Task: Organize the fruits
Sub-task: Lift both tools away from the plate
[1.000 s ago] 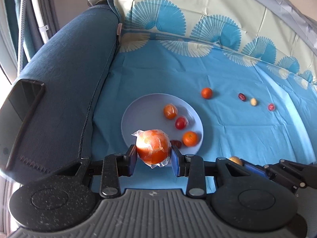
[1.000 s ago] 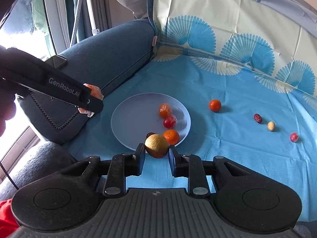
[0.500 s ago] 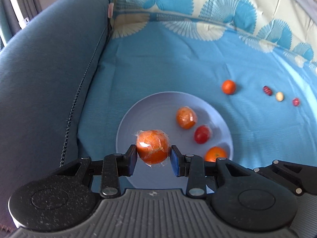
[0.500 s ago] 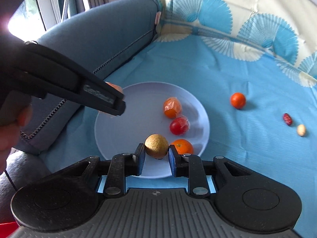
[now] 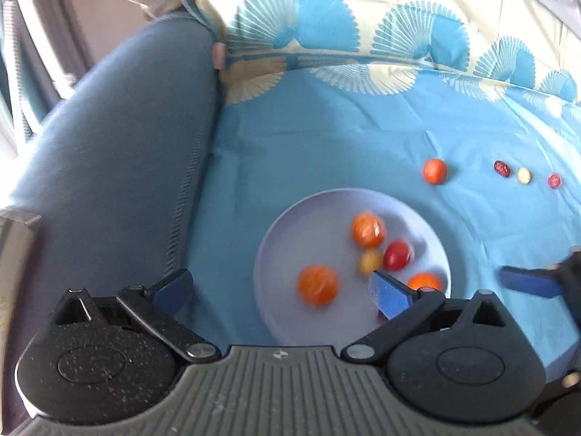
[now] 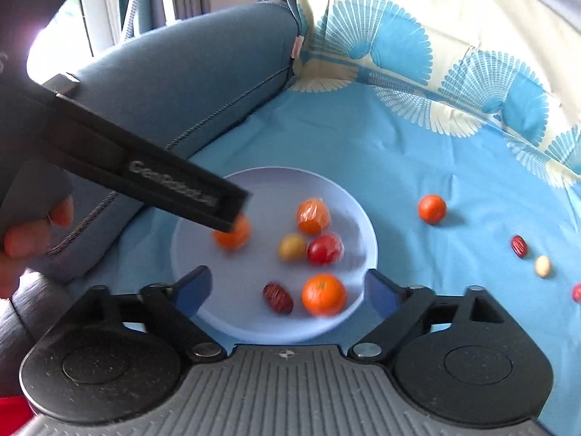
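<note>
Sitting on the blue sheet (image 6: pixel 417 152), the plate (image 6: pixel 254 312) holds six fruits: oranges, a red tomato (image 6: pixel 324 249), a yellowish one (image 6: pixel 292 247), a date (image 6: pixel 277 298). Both claws, left (image 5: pixel 279 289) and right (image 6: pixel 288 283), have just sprung wide open, gripping nothing.

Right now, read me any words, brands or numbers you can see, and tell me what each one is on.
"GenRobot.AI", blurred, the ending hardly legible: on the side of the left claw's black finger, right wrist view.
No other text: none on the plate, the fruits or the blue cloth.
</note>
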Available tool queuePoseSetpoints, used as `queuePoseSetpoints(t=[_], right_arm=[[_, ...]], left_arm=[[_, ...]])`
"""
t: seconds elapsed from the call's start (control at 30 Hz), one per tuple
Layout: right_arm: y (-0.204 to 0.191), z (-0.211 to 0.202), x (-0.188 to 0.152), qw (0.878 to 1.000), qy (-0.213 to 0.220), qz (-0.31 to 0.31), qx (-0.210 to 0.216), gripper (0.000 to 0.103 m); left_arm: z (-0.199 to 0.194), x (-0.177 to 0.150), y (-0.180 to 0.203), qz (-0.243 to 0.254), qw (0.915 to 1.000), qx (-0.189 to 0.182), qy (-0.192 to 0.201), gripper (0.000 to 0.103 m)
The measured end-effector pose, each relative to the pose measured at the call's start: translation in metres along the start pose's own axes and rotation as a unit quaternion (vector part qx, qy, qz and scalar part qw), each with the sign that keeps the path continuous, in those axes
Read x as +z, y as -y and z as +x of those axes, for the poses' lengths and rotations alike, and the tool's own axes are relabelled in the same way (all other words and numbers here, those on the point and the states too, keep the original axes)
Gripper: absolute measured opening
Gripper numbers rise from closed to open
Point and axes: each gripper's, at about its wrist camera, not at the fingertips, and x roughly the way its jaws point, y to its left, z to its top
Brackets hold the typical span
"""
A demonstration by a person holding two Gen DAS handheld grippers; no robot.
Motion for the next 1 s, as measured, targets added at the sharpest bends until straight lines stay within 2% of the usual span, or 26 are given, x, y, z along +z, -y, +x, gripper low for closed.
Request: queuePoseSetpoints(t=[0.07, 0.2, 0.33, 0.67, 1.0], right_arm=[[-0.003, -0.023, -0.011, 1.000, -0.001, 0.010, 0.003, 0.098], [-0.013, -0.068, -0.035, 1.000, -0.006, 0.027, 0.000, 0.100], [-0.019, -0.104, -0.048, 0.999, 0.017, 0.028, -0.015, 0.102], [-0.024, -0.167, -0.066, 0.995, 0.077, 0.035, -0.051, 0.102], [-0.023, -0.198, -0.077, 0.991, 0.114, 0.027, -0.060, 0.102]], left_arm=[[-0.023, -0.018, -0.005, -0.013, 0.9999, 0.008, -0.001, 0.103], [-0.061, -0.053, -0.007, -0.055, 0.9980, 0.014, -0.028, 0.103], [-0.095, -0.077, -0.003, -0.064, 0.9974, 0.015, -0.029, 0.103], [-0.152, -0.103, 0.021, -0.048, 0.9986, 0.007, 0.023, 0.103], [-0.183, -0.107, 0.040, -0.032, 0.9980, 0.006, 0.055, 0.103]])
